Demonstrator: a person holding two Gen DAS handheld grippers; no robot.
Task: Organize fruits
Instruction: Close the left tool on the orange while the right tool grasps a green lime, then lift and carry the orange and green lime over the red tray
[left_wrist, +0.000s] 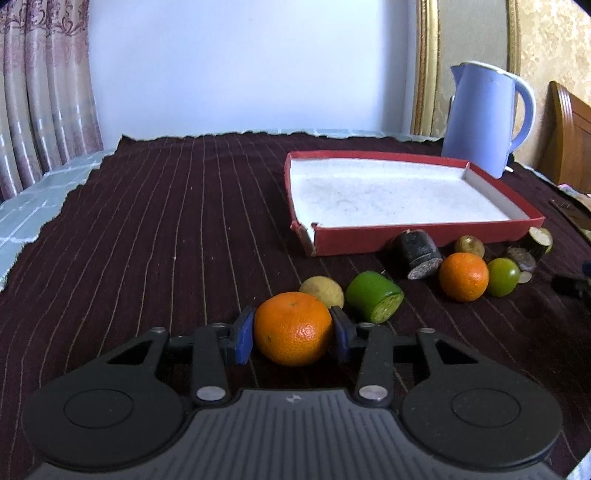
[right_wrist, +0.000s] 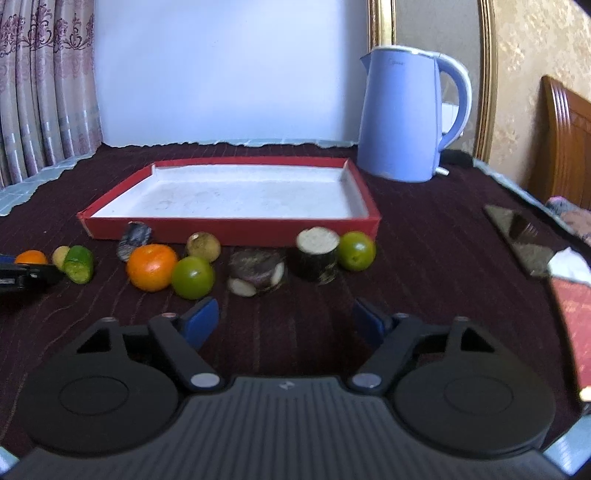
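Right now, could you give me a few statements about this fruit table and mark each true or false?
1. The left claw grips an orange. True.
2. The red tray holds several fruits. False: nothing lies in it; the fruits sit on the cloth in front.
3. The right claw holds a green lime. False: its jaws stand open with nothing between them.
4. A blue kettle stands behind the tray. True.
5. A second orange touches a green lime. True.
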